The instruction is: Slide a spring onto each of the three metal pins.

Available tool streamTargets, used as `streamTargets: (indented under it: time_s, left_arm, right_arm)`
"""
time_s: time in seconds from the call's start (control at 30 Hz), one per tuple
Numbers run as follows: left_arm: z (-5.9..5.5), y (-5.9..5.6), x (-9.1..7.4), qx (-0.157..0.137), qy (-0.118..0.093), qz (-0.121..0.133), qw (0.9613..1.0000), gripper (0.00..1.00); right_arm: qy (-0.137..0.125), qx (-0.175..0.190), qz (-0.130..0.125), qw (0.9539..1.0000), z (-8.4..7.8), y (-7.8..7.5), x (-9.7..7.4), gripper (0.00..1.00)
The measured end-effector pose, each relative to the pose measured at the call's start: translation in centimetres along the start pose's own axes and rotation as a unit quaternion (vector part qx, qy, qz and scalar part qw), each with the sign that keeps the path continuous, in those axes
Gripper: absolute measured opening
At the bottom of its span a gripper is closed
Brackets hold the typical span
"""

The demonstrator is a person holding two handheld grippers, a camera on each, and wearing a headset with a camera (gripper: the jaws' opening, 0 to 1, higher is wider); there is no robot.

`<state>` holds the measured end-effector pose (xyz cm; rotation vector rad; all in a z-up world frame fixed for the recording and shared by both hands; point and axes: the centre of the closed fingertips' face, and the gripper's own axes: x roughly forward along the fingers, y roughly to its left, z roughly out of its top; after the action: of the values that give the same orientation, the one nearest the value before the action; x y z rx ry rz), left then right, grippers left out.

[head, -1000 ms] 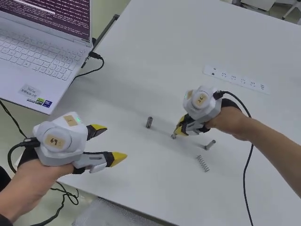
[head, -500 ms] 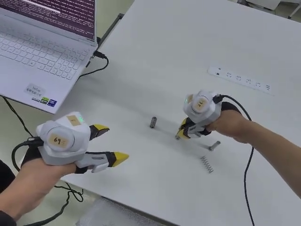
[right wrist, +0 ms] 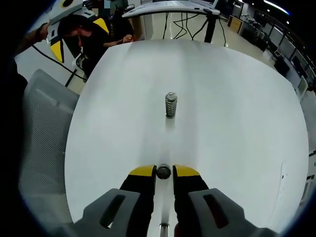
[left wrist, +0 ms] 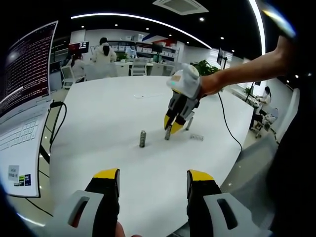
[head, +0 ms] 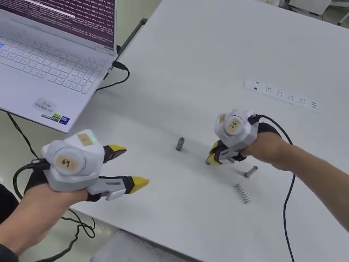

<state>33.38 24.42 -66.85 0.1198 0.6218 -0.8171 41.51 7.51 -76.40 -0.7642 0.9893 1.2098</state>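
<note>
A short metal pin with a spring [head: 180, 143] on it stands upright at mid-table, also seen in the left gripper view [left wrist: 142, 138] and the right gripper view [right wrist: 171, 104]. My right gripper [head: 211, 159] is just to its right, tips down at the table and shut on a second pin [right wrist: 163, 171], whose round end shows between the jaws. A third bare pin [head: 251, 172] lies flat further right. A loose spring [head: 241, 193] lies in front of that pin. My left gripper [head: 126, 165] hovers open and holds nothing near the table's front edge.
An open laptop [head: 49, 60] sits at the back left, with a black cable [head: 112, 82] running across the table beside it. A white power strip [head: 283, 95] lies at the back right. A mesh chair [right wrist: 44, 128] stands past the table's front edge.
The head camera has shifted a little. My right gripper stays shut on the pin at the same spot, and my left gripper has stayed open in place.
</note>
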Motion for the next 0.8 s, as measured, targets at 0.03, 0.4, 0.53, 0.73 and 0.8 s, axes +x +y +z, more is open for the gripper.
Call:
streamTargets:
  time_s: [0.03,0.4,0.53,0.73,0.8]
  left_arm:
    - [0.0,0.0,0.0,0.000,0.000,0.000,1.0000,0.50]
    - [0.4,-0.6,-0.3,0.009,-0.001,0.001,1.0000,0.51]
    - [0.8,-0.7,-0.4,0.010,-0.006,0.000,0.9999,0.51]
    - [1.5,-1.0,-0.6,0.016,-0.010,0.000,0.9998,0.51]
    - [1.6,-1.0,-0.6,0.016,-0.011,0.002,0.9998,0.51]
  right_arm:
    - [-0.002,0.001,-0.002,1.0000,0.0,-0.1,-0.2,0.12]
    - [-0.021,0.021,-0.030,0.9991,-0.6,0.1,-2.6,0.21]
    - [-0.034,0.038,-0.041,0.9979,-0.9,0.6,-2.9,0.21]
    - [-0.052,0.057,-0.064,0.9949,-0.9,0.8,-3.8,0.23]
    - [-0.062,0.065,-0.072,0.9934,-0.8,0.8,-4.3,0.23]
